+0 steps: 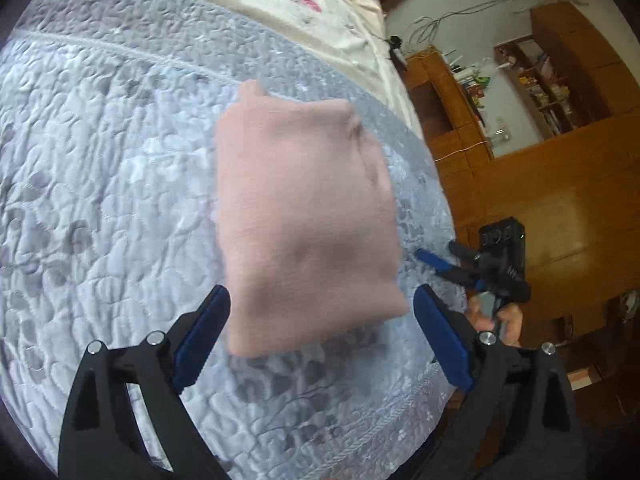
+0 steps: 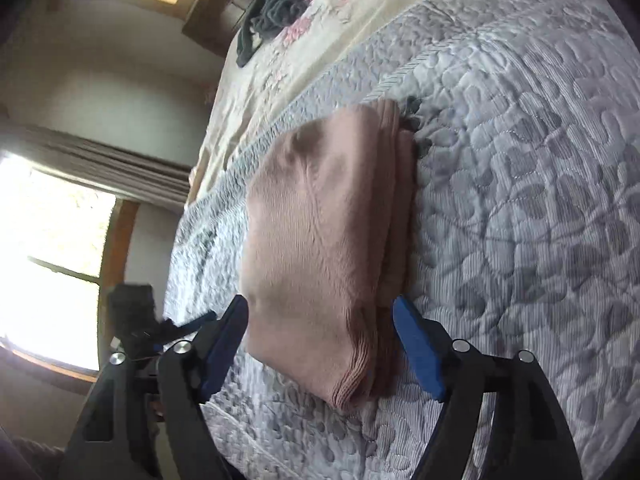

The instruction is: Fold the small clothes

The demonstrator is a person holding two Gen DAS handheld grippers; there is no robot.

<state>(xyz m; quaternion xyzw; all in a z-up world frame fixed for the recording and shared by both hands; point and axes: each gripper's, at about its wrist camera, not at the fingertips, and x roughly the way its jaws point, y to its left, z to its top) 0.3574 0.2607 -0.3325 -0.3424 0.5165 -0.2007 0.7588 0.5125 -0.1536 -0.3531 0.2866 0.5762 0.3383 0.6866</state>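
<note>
Left wrist view
Left gripper: the black two-finger left gripper with blue pads (image 1: 320, 320) is spread wide, holding nothing; its fingertips flank the near end of the garment without clearly touching it.
Garment: a folded dusty-pink knit garment (image 1: 304, 220) lies flat on the bed, a compact rectangle running from 6 o'clock toward 12 o'clock, slightly blurred.
Bed cover: a pale grey-blue quilted bedspread with a stitched leaf pattern (image 1: 100, 200) carries the garment; beyond it at 12 o'clock lies a cream floral sheet (image 1: 304, 8).
Right gripper: the other black gripper with blue pads (image 1: 448, 258) sits at 3 o'clock just off the bed edge, its fingers parted, with a person's fingers (image 1: 496, 316) on its handle.
Shelves: wooden shelving (image 1: 536, 84) at 2 o'clock holds books and small items too small to tell.

Right wrist view
Right gripper: its blue pads (image 2: 320, 344) stand spread on either side of the garment's near end, gripping nothing.
Garment: the folded pink knit (image 2: 320, 232) shows stacked layers along its edge at 3 o'clock and a ribbed hem at 6 o'clock.
Left gripper: seen at 8 o'clock (image 2: 200, 320), partly hidden.
Other cloth: a crumpled dark grey-green cloth (image 2: 276, 4) lies on the floral sheet at 11 o'clock, well apart from the garment.
Window: bright window panes (image 2: 52, 256) at 9 o'clock.
</note>
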